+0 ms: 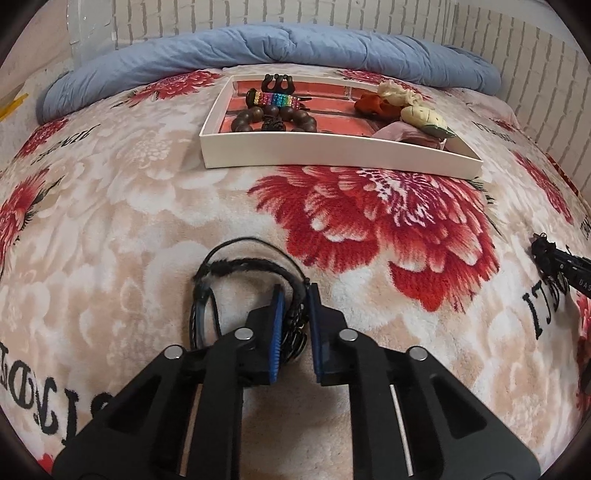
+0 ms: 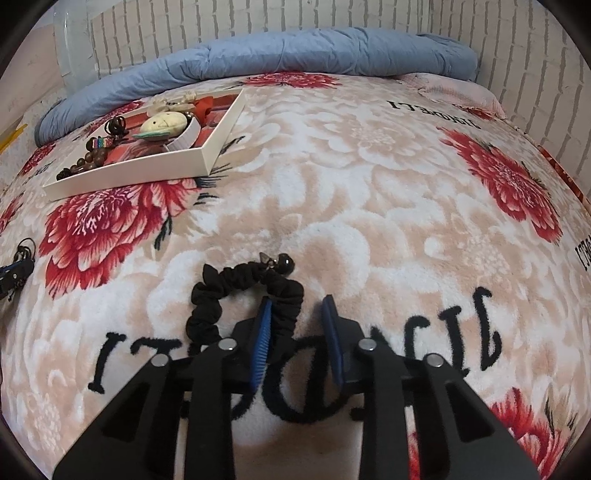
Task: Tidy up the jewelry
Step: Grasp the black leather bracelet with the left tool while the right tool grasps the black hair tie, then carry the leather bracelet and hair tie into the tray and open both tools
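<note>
Two grippers are down low over the flowered blanket (image 1: 155,192), each w/ a black hair thing at its tips. Left gripper (image 1: 295,325): blue pads nearly together, a black braided cord bundle (image 1: 236,280) sitting between them; looks pinched, though can't tell how tight. Cord loops spill to the left & far side of the tips, lying on the blanket. Right gripper (image 2: 297,328): fingers spread, w/ a clear gap. Black scrunchie (image 2: 240,291) lies on the blanket at its left finger, far right part of the ring between the tips, not squeezed. Small dark charm on its far edge.

White tray (image 1: 332,155) sits farther back, toward the left in the right wrist view, red brick-pattern floor. Inside: dark wooden bead bracelet (image 1: 273,120) at near left, rainbow rhinestone clip (image 1: 277,99) just beyond it, black claw clip (image 1: 277,83) at the far rim. On the right side, a red piece (image 1: 373,103), cream items (image 1: 421,114) & something pink, piled close.

Blue quilt (image 1: 258,48) rolled along the far edge, against a white brick wall (image 1: 295,11).
</note>
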A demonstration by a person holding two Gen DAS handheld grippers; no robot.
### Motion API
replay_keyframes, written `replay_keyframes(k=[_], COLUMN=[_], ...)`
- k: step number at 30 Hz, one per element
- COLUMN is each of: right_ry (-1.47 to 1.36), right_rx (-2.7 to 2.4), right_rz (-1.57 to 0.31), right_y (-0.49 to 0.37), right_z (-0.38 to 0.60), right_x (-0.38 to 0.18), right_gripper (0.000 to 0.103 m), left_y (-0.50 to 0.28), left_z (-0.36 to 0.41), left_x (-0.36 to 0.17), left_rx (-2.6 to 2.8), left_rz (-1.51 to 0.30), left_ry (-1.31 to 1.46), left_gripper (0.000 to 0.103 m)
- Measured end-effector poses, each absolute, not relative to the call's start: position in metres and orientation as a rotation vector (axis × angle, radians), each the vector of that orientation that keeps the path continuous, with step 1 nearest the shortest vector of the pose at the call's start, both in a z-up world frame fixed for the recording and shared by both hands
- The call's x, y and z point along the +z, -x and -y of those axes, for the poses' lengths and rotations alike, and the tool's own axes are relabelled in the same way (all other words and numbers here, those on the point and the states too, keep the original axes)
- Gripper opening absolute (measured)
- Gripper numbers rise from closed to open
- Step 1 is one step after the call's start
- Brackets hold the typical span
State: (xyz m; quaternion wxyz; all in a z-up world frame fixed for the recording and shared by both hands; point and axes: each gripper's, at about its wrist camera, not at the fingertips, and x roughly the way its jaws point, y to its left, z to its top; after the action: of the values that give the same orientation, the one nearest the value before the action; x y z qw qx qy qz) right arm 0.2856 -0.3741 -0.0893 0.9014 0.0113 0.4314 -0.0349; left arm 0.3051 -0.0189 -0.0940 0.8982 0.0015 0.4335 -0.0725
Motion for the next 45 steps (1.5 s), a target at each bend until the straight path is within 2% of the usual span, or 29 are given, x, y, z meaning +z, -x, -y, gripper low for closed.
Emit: replay_keyframes(k=[4,10,30,45], right_ry=[-0.016,-0.048,0.052,0.043], right_rx=[-0.075,-0.079,-0.123,-0.097], right_rz=[-0.896,-0.901,-0.847,-0.691], right_y=[-0.289,-0.292,-0.284,-0.309], right_z=[0.372,0.374,0.358,0.354], right_x=[-0.088,-0.087,-0.078,-0.008], right_gripper=[0.017,0.014,0.011,0.011], left_y=[-0.305,-0.302,-0.286,-0.315], left_z=[0.02,0.023,0.013,0.005], left_x=[-0.093,-0.09,-0.073,-0.024], left_rx=[-0.147,-0.132,-0.114,-0.132], left_rz=[-0.899,-0.899,-0.858,-0.79], left_ry=[-0.019,-0.061,-0.045,-0.005], left_gripper=[0.01,0.01,0.01,0.01])
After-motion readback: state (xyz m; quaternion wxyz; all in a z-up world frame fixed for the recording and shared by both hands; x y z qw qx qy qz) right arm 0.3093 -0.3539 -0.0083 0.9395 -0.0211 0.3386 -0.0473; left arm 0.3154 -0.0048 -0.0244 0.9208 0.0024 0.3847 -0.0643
